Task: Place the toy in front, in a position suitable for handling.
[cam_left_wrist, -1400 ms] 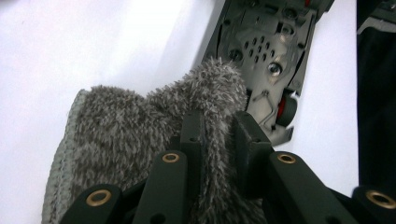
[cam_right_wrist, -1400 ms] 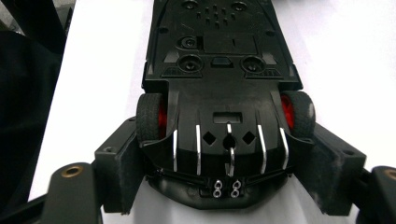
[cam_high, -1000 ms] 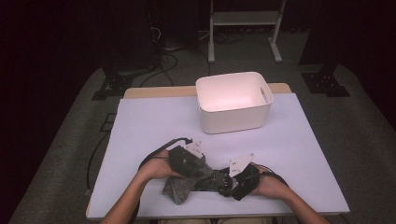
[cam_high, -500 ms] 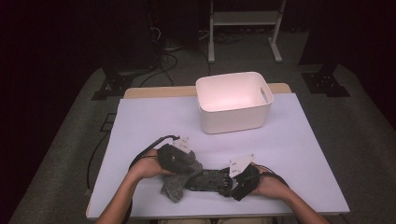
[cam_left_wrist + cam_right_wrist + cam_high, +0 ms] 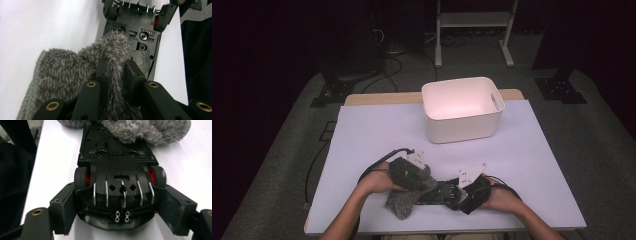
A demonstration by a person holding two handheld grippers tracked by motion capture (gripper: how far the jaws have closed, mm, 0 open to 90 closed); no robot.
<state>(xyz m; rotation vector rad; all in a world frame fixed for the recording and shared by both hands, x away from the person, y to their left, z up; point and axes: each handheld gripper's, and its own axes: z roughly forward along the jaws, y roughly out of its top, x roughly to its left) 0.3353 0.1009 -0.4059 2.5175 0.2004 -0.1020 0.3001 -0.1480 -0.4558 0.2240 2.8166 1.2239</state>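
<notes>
High view: near the table's six o'clock edge, my left gripper [image 5: 414, 175] pinches the fuzzy grey cloth [image 5: 404, 202], which drapes over one end of the black toy car [image 5: 439, 191]. My right gripper [image 5: 467, 192], at the cloth's three o'clock, clamps the car's other end, underside up.

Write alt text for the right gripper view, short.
The right hand-held gripper clamps the end of an upturned black plastic toy car, one jaw on each side, its underside, metal contact strips and red-hubbed wheels facing the camera. A fuzzy grey cloth drapes over the car's far end, all on a white table.
</notes>
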